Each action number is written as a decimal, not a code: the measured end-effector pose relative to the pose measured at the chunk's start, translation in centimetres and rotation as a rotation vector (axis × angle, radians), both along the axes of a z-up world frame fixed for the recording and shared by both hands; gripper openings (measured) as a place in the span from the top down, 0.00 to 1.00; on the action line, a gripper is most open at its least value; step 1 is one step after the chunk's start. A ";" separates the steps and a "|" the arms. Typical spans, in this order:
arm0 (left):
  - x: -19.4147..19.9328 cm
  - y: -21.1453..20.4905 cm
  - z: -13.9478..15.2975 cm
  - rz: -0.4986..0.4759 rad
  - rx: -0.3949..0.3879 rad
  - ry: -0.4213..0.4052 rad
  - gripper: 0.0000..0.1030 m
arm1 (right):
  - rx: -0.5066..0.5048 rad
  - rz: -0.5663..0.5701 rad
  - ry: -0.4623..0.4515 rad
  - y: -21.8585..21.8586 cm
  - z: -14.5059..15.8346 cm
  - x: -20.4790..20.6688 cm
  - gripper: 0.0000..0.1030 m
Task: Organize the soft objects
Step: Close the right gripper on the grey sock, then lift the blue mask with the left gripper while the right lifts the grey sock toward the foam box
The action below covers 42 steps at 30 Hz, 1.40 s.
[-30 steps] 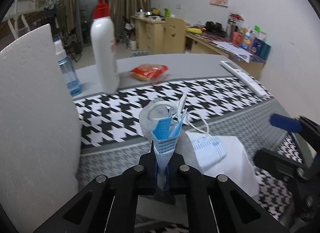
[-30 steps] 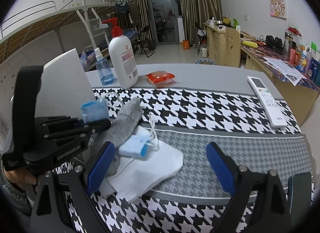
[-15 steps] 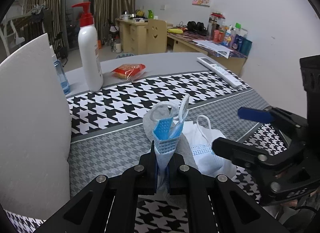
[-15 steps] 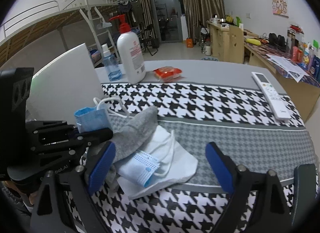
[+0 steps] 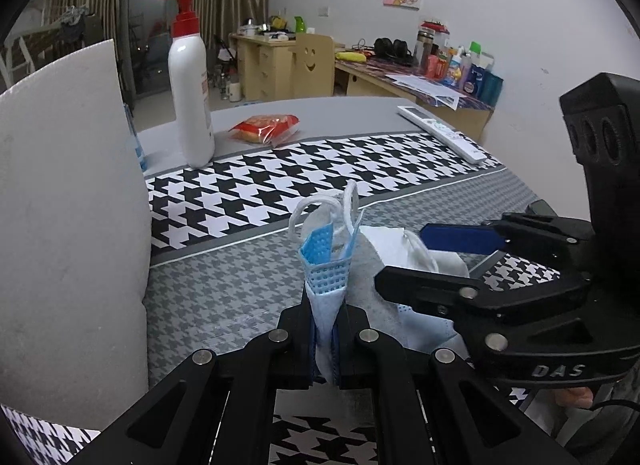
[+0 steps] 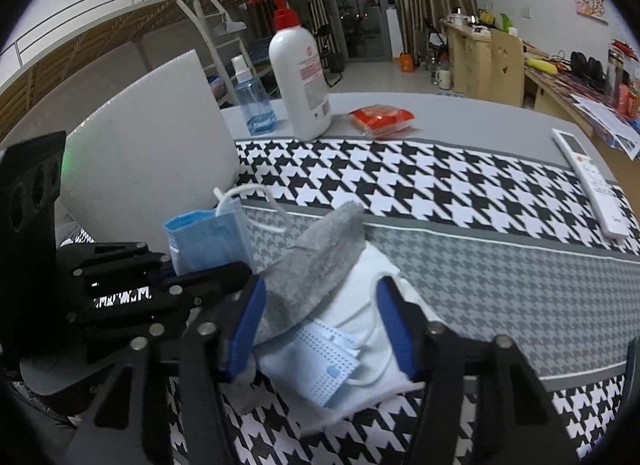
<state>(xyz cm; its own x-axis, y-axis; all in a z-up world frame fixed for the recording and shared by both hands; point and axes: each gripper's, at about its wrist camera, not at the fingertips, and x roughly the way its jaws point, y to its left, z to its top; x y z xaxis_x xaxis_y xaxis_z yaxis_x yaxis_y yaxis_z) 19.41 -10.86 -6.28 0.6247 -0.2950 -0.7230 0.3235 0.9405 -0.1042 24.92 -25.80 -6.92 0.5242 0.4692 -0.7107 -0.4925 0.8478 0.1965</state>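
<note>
Left gripper (image 5: 325, 329) clamped on a folded blue mask (image 5: 326, 277); right gripper (image 6: 320, 329) spread apart over the pile.

The right wrist view alone shows a second mask (image 6: 320, 361) lying on a white cloth (image 6: 360, 305) between its open fingers, beside a grey sock (image 6: 320, 257). In the left view the right gripper hides most of that pile. Left to right stand a white foam board (image 5: 68, 233), spray bottle (image 6: 252, 105), pump bottle (image 5: 188, 93), red packet (image 5: 264, 127) and remote (image 5: 444, 133).

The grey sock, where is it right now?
In the right wrist view the grey sock lies left of centre on the white cloth, beside the right gripper's left finger.
</note>
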 end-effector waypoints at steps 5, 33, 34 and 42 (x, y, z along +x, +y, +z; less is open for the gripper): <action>0.1 0.3 -0.2 0.002 -0.005 0.006 0.94 | 0.002 0.010 0.024 0.5 -0.4 0.4 0.43; -0.1 1.3 -0.3 -0.004 -0.004 0.004 0.94 | 0.074 0.040 0.071 1.4 -0.2 1.5 0.92; -0.2 1.3 -0.1 -0.004 -0.001 -0.003 0.94 | 0.078 0.035 0.058 1.2 0.2 1.4 0.92; -1.0 1.6 1.6 0.011 -0.002 -0.050 0.94 | 0.093 0.006 -0.011 0.1 2.7 0.3 0.92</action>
